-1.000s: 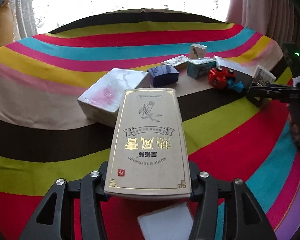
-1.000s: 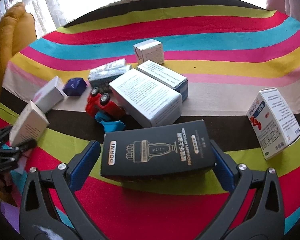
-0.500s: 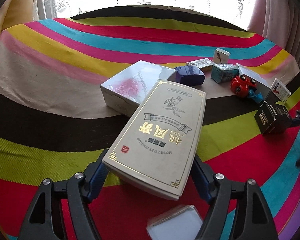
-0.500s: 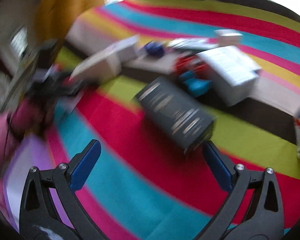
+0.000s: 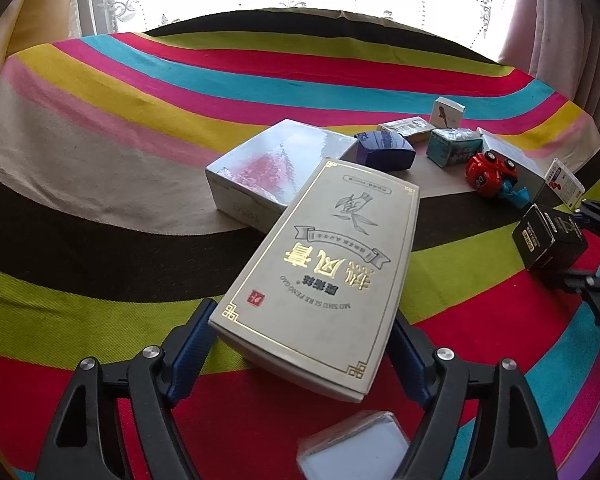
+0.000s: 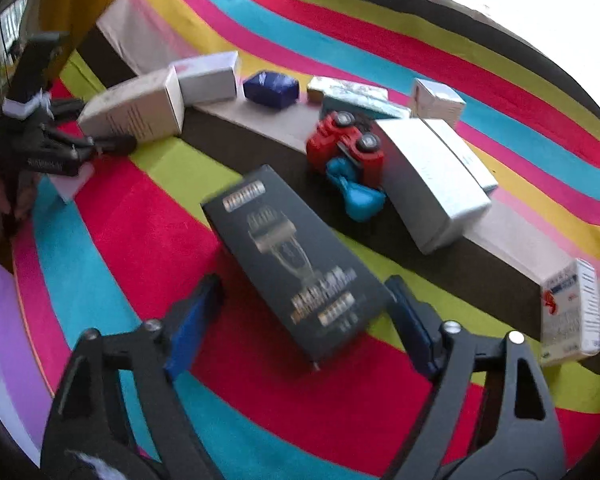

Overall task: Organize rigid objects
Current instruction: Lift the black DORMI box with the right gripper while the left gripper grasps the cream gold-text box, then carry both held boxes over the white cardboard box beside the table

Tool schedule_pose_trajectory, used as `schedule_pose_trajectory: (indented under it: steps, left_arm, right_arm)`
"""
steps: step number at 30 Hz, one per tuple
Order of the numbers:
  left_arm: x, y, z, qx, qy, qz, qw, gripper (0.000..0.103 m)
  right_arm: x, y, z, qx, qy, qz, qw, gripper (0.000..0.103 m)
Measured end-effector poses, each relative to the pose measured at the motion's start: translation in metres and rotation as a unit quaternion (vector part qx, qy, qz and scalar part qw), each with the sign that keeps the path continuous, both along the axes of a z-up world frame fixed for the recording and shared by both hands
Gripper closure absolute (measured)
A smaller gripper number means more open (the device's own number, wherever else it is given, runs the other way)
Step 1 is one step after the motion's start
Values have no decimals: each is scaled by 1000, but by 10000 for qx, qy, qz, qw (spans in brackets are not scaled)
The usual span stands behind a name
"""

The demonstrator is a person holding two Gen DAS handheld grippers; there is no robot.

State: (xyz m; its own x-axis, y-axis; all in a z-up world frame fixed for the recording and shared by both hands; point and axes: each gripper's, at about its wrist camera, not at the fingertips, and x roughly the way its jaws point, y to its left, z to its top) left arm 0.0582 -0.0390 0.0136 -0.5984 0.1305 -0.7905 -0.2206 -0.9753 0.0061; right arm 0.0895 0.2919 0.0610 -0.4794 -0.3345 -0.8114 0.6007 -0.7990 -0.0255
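A long grey box with gold lettering [image 5: 320, 268] lies skewed on the striped cloth between the fingers of my left gripper [image 5: 300, 336]. The jaws are spread and there is a gap on the left side. It also shows in the right wrist view [image 6: 136, 108]. A black DORMI box [image 6: 296, 256] lies between the fingers of my right gripper [image 6: 300, 320], turned lengthwise, with gaps on both sides. It also shows in the left wrist view [image 5: 548, 236], with the right gripper [image 5: 596, 248] around it.
A silver box [image 5: 280, 168], a dark blue box [image 5: 384, 152], a teal box [image 5: 452, 148], a small white box [image 5: 446, 112], a red and blue toy car [image 6: 348, 156], a large white box [image 6: 424, 184] and a medicine box [image 6: 568, 312] lie in a row. A small clear case [image 5: 356, 452] lies near me.
My left gripper has opened and the grey box now lies skewed to the right. My right gripper has let go of the black box, swung left, and now faces it lengthwise.
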Motion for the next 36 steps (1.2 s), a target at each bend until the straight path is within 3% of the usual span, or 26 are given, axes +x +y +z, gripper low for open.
schedule_pose_trajectory:
  steps: [5, 7, 8, 13, 18, 25, 29, 36]
  left_arm:
    - [0, -1, 3, 8, -11, 3, 10000, 21]
    - [1, -1, 3, 9, -12, 4, 10000, 21]
    - [1, -1, 3, 10, -10, 2, 10000, 20]
    - [-1, -1, 3, 0, -4, 13, 10000, 21]
    - [-2, -6, 5, 43, 50, 93, 9999, 35]
    - [1, -5, 7, -32, 125, 126, 9998, 42]
    - [15, -8, 16, 330, 226, -82, 9992, 42]
    - [24, -39, 51, 1149, 538, 67, 9919, 42]
  right_arm:
    - [-6, -4, 3, -181, -31, -57, 9998, 39]
    - [-3, -7, 5, -188, -29, 5, 9998, 57]
    - [-1, -8, 6, -133, -9, 7, 9999, 59]
    - [9, -16, 7, 160, 133, 0, 9998, 60]
    - [20, -23, 15, 358, 271, -24, 9990, 60]
    - [42, -23, 49, 329, 624, -282, 9971, 60]
    - [59, -20, 66, 357, 682, -387, 9963, 60]
    - [77, -3, 83, 241, 740, -512, 9957, 60]
